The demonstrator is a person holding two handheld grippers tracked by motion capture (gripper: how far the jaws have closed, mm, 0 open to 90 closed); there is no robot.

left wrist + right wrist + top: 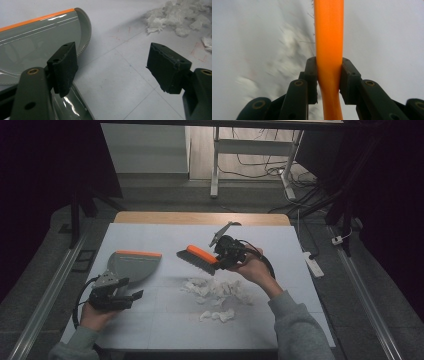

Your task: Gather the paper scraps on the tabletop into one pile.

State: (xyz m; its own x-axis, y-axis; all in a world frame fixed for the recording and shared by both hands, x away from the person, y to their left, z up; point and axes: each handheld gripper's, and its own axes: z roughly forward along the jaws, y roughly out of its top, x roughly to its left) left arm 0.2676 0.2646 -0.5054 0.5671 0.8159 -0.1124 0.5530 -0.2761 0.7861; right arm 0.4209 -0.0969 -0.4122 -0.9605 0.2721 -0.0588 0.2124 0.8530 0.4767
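Presently, the brush is held clear of the worktop, up and to the left of the scattered paper scraps. The right gripper is clamped on its orange handle, both pads pressing the narrow waist of the grip.

Handling, as judged: the brush looks light and rigid in the back, with soft bristles that will flex on contact. The smooth plastic handle could twist between the pads, so the hold at the waisted section seems sound. The scraps appear very light and liable to scatter under a quick stroke.

The dustpan lies flat at the left of the worktop, its orange lip away from the person. It looks light, stiff and prone to sliding when pushed; the handle end is the sensible place to take it.

The left gripper rests low, just beside the dustpan's near end, with its jaws standing apart and nothing between them. The right hand is raised, wrist bent, holding the brush head toward the dustpan.
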